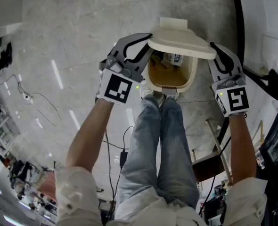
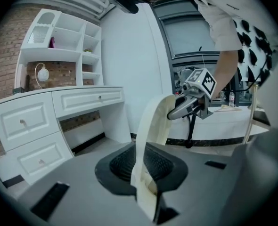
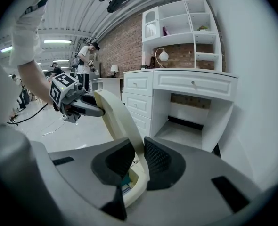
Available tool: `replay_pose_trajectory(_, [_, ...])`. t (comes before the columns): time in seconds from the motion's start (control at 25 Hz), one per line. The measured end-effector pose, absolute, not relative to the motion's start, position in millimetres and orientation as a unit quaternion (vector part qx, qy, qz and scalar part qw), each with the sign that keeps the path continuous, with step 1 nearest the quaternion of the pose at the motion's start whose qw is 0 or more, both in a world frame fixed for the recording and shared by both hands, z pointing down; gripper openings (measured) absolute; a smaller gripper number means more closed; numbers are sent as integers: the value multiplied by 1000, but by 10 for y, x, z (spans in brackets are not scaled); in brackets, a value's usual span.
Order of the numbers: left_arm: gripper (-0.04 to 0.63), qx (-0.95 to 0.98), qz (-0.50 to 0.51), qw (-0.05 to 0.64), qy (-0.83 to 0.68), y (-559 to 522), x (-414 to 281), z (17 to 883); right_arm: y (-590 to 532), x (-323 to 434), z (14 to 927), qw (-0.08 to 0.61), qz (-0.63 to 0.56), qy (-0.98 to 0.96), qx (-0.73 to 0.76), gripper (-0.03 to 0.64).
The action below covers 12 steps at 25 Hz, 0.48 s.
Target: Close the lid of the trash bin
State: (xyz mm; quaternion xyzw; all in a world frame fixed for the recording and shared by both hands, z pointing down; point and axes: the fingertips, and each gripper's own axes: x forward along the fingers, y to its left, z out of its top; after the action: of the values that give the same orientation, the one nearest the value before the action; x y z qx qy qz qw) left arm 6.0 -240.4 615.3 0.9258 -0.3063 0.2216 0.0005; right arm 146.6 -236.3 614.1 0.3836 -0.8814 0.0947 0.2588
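A cream trash bin (image 1: 192, 76) stands on the floor just ahead of the person's shoes. Its cream lid (image 1: 181, 42) hangs tilted above the opening, and some trash shows inside. My left gripper (image 1: 147, 40) is shut on the lid's left edge. My right gripper (image 1: 214, 48) is shut on its right edge. In the left gripper view the thin lid edge (image 2: 153, 126) runs up from between the pads of the left gripper (image 2: 146, 167), with the right gripper (image 2: 179, 108) at the far end. In the right gripper view the lid (image 3: 116, 113) rises from the right gripper (image 3: 138, 163) toward the left gripper (image 3: 91, 109).
The person's jeans-clad legs (image 1: 160, 140) and shoes stand right behind the bin. A white desk with drawers (image 3: 186, 91) and shelves is close by. Cables (image 1: 35, 98) lie on the floor at left. A wooden frame (image 1: 219, 145) and a black cable stand to the right.
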Motion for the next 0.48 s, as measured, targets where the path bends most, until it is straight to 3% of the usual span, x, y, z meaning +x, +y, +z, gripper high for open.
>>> replay_pose_trajectory(0.48, [63,930,286,-54,-223,-2021,98,6320,-2072,1419,6269,296,79,-888,344,94])
